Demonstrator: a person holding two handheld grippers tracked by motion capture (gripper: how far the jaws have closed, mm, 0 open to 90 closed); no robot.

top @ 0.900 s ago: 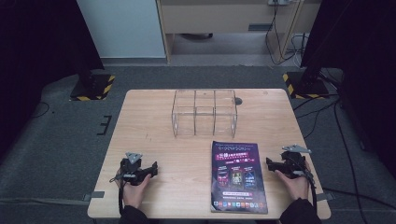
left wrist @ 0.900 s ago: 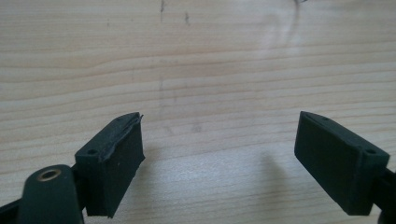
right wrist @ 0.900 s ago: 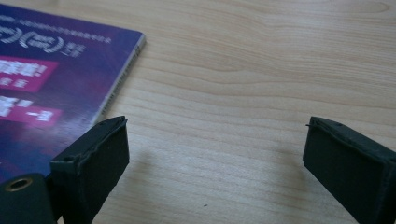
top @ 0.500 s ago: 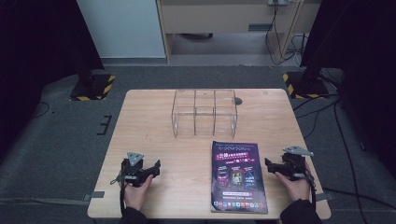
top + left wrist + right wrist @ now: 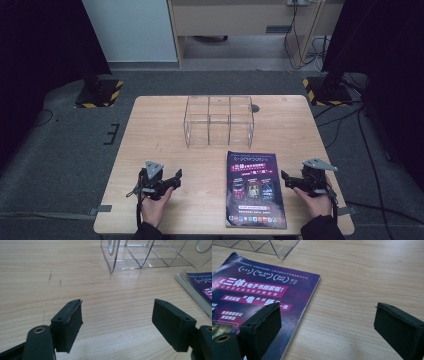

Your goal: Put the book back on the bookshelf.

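- Wooden tabletop (image 5: 150,130), light grain, seen from the high view; dark grey floor (image 5: 60,150) around it.
- Clear acrylic organizer (image 5: 219,121) stands at far centre of the tabletop, divided into compartments, all look bare; its near corner shows in the left gripper view (image 5: 140,257) and a corner in the right gripper view (image 5: 274,247).
- Magazine (image 5: 255,189) lies flat, cover up, near edge right of centre, just in front of the organizer but apart from it; purple/dark cover with white and pink print, text clear in the right gripper view (image 5: 262,290); its edge pages show at far right in the left gripper view (image 5: 197,287).
- Left gripper (image 5: 172,181) near the front-left of the tabletop, held in the person's left hand (image 5: 156,202), well left of the magazine; jaws spread wide, nothing between them, bare wood under them in the left gripper view (image 5: 117,322).
- Right gripper (image 5: 286,179) at front-right, held by the right hand (image 5: 316,204), jaws pointing toward the magazine's right edge, just beside it; jaws wide apart, holding nothing (image 5: 327,325). One jaw sits over the cover's edge, the other over bare wood; cannot tell if any pad touches the cover.
- Grey three-cornered plate on top of each gripper.
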